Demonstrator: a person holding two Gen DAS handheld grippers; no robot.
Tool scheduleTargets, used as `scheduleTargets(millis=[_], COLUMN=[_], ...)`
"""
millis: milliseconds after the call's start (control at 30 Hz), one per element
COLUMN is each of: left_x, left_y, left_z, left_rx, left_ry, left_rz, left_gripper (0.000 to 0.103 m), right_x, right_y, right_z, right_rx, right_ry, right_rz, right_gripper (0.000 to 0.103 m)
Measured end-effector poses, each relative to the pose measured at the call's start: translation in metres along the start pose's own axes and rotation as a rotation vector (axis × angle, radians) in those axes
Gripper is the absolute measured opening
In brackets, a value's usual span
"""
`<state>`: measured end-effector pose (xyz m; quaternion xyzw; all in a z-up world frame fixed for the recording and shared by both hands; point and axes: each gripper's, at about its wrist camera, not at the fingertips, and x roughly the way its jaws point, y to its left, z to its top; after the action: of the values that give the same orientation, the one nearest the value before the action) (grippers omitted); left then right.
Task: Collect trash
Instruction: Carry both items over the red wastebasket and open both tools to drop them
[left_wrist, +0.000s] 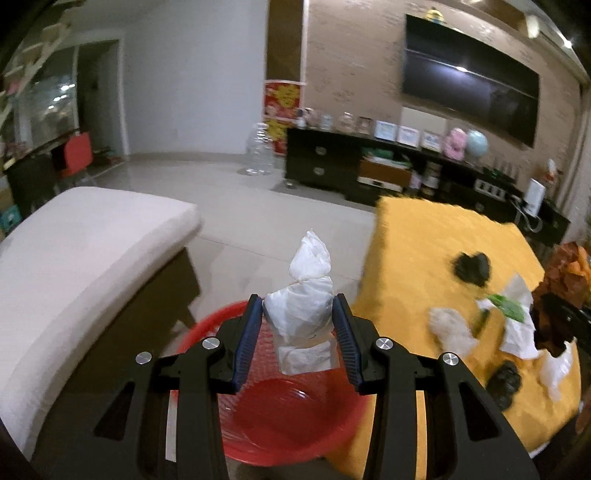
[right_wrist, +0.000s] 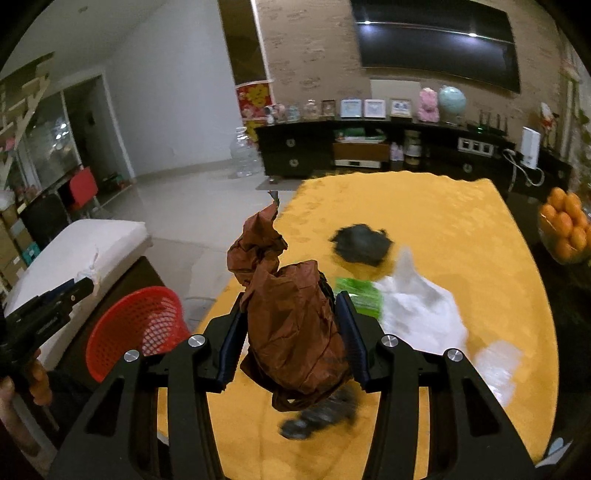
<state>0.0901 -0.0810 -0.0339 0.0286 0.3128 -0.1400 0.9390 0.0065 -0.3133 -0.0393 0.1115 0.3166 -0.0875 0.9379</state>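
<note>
Fingers (left_wrist: 255, 332) pinch white wad (left_wrist: 301, 314); brown wad (right_wrist: 291, 332) gripped.

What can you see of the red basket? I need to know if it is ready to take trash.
The red basket is a round mesh-walled bin, plastic by its look, upright and open-topped on the floor between the sofa and the yellow-covered table. Its visible inside looks empty. The left gripper holds a white paper wad over its mouth.
</note>
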Motion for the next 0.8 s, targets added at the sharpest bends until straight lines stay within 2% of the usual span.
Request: scheduleTargets(millis=[100, 467, 700, 800], left_x=[0.007, 0.028, 0.041, 0.044], left_y=[0.022, 0.061, 0.082, 0.082], left_z=[0.001, -0.011, -0.019, -0.02], left_rx=[-0.043, -0.103, -0.167, -0.159], left_ry=[0.001, 0.05, 0.119, 0.137], left_rz=[0.032, 0.135, 0.132, 0.128], left_gripper=[0.038, 0.038, 0.038, 0.038], right_x=[0.012, 0.059, 0.096, 0.109], right_y=[0.02, 0.094, 0.133, 0.141], right_z=[0.007, 0.023, 0.02, 0.017], right_rx=[-0.023, -0.1, -0.13, -0.121], right_ry=[0.01, 0.07, 0.142, 0.18], right_rz=[0.029, 0.146, 0.227, 0.249], right_gripper=[0.047, 0.047, 0.047, 0.047])
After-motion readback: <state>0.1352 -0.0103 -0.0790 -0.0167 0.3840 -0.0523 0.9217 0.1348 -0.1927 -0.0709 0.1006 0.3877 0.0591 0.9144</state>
